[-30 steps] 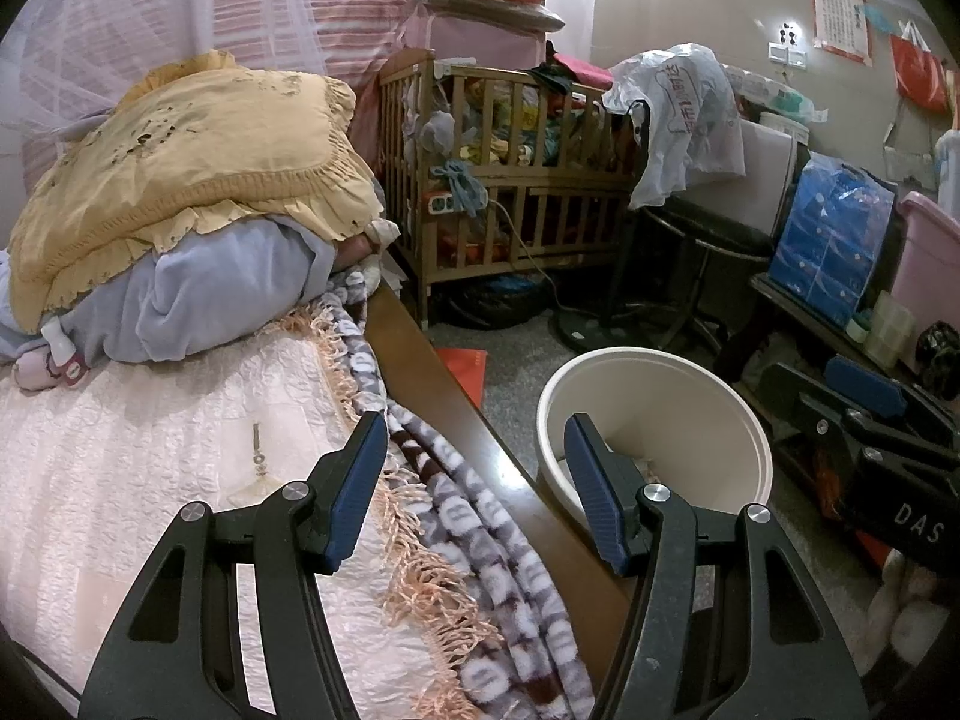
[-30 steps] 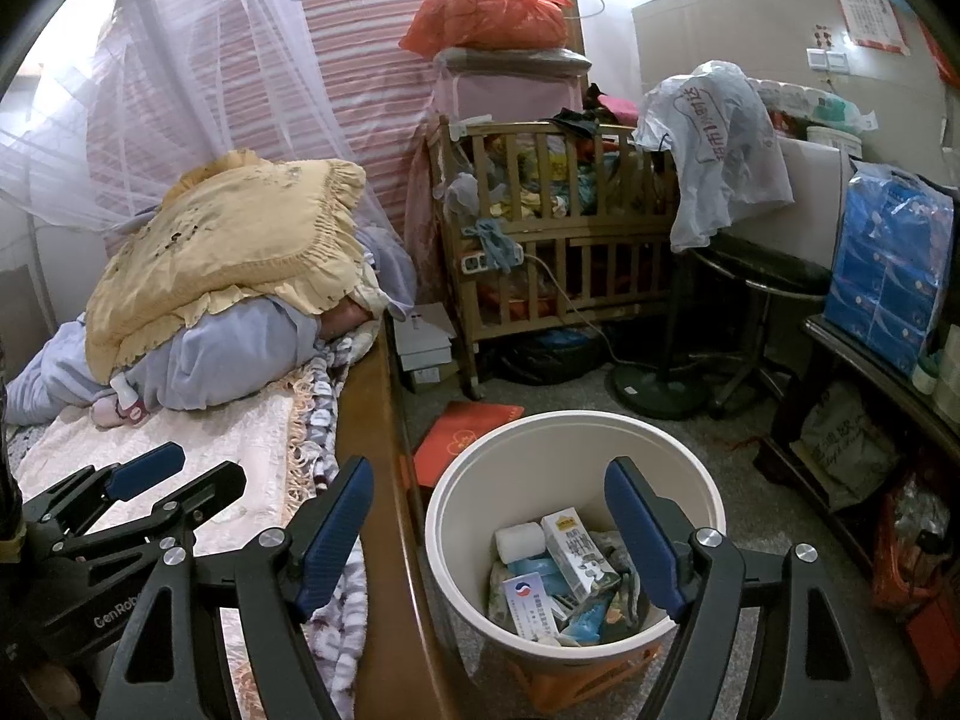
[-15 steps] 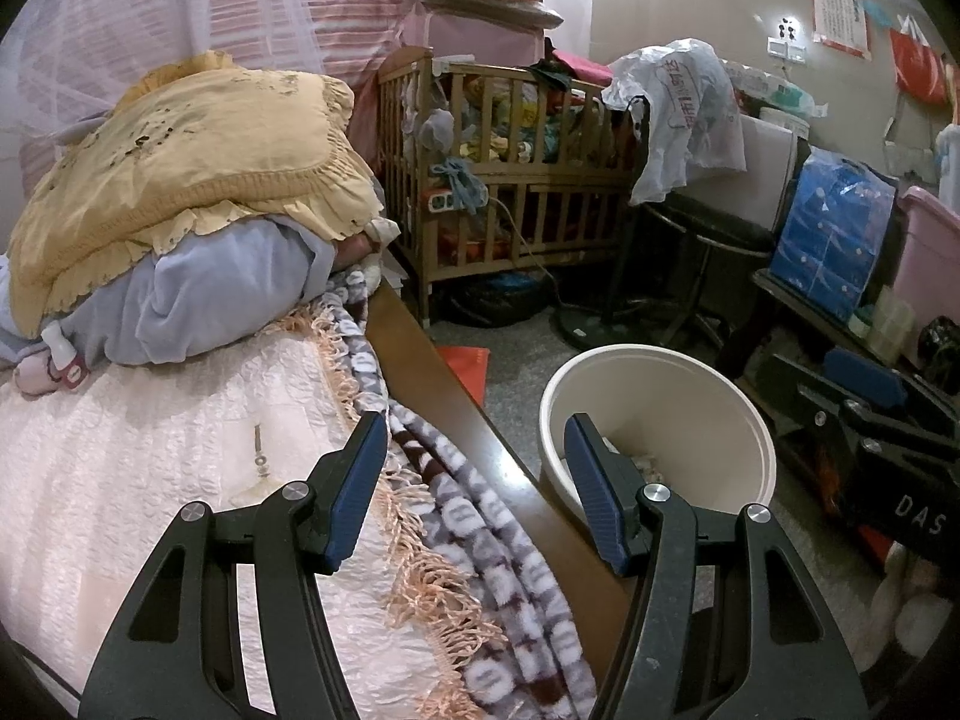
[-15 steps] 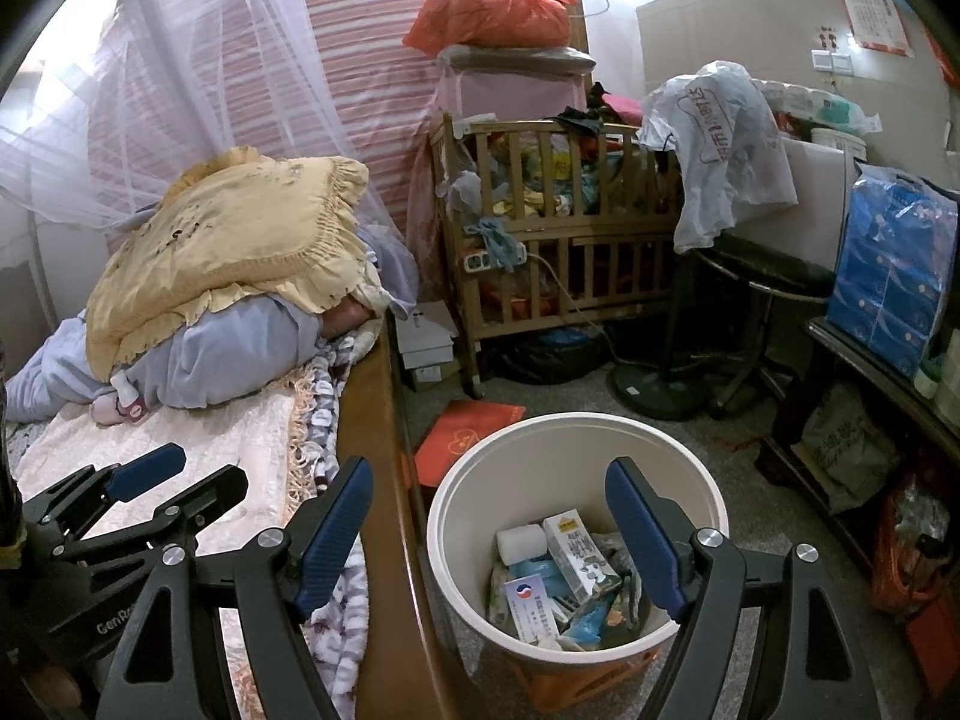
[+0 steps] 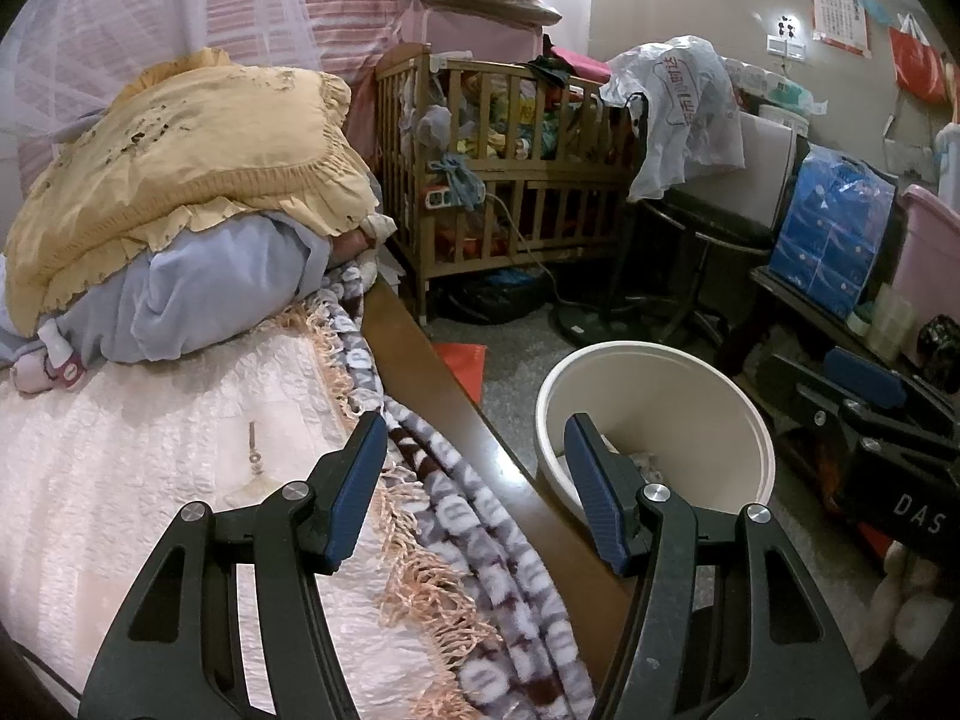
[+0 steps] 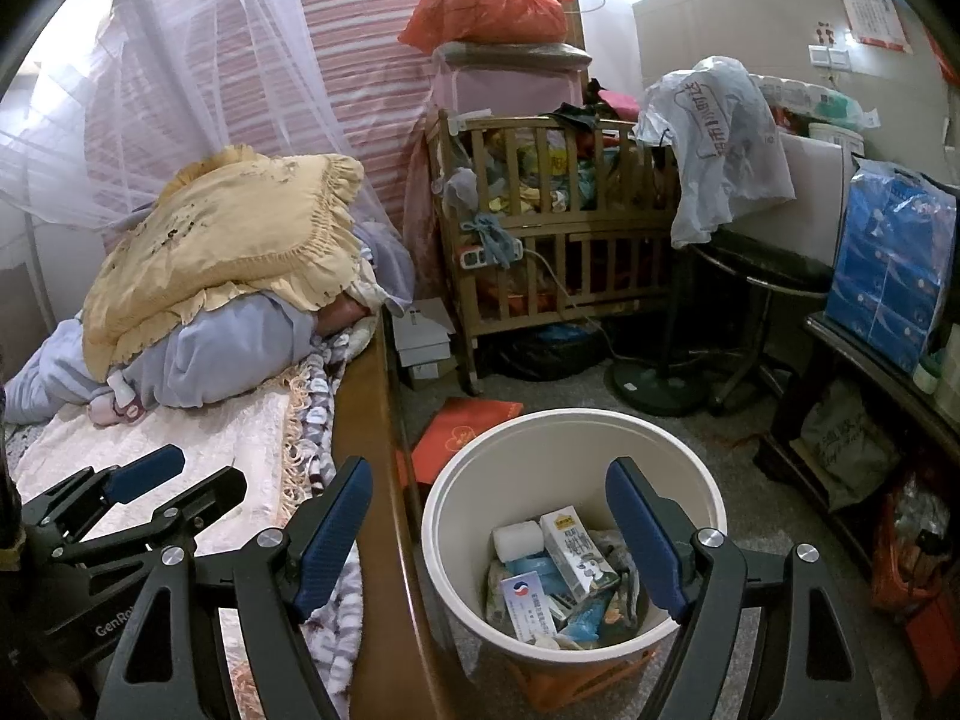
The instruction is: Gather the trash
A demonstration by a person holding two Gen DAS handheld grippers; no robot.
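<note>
A cream round bin (image 6: 576, 444) stands on the floor beside the bed; it also shows in the left wrist view (image 5: 678, 384). In the bin lie a milk carton (image 6: 577, 546), a white roll (image 6: 517, 541), a small card box (image 6: 527, 600) and several wrappers. My right gripper (image 6: 489, 531) is open and empty, just above the bin's near rim. My left gripper (image 5: 474, 480) is open and empty over the bed's wooden edge (image 5: 456, 414). A small screw-like piece (image 5: 254, 444) lies on the white bedspread (image 5: 120, 480).
A yellow pillow (image 5: 180, 162) rests on a blue quilt at the bed's head. A wooden crib (image 6: 552, 228) stands behind. A red folder (image 6: 462, 432) lies on the floor. A fan stand (image 6: 660, 384), a chair and a dark shelf (image 6: 870, 372) crowd the right.
</note>
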